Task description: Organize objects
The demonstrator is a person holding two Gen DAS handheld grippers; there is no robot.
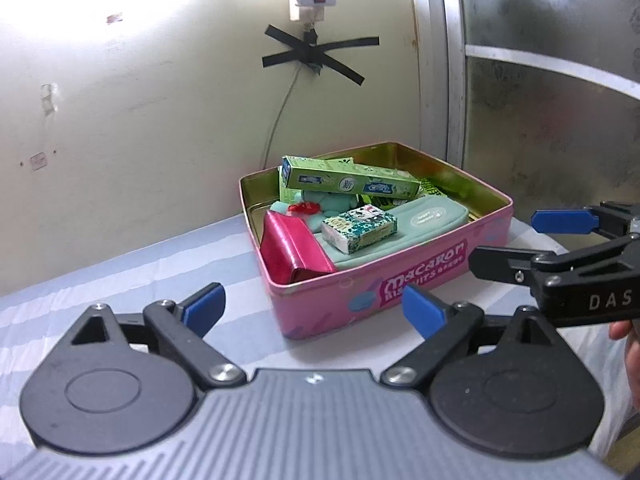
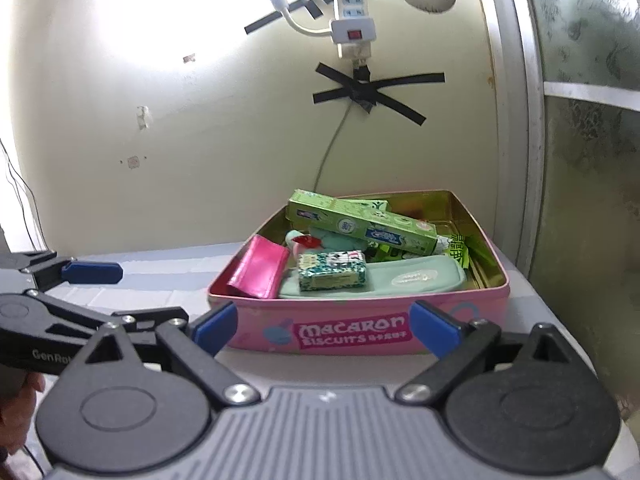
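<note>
striped sheet (image 1: 120, 280) | left gripper (image 1: 314, 310) wide open - empty | right gripper (image 2: 324, 328) wide open - empty

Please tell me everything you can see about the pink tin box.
The tin is a shallow, rectangular box with rounded corners, pink outside and shiny gold inside, seemingly metal. Its front wall reads "Macaron Biscuits" among pale blue drawings. It has no lid on and sits flat on a striped cloth, near the wall. Inside lie a green carton across the top, a mint pouch, a small patterned packet, a shiny magenta pouch leaning at the left wall, and a plush toy. Nothing grips it.
</note>
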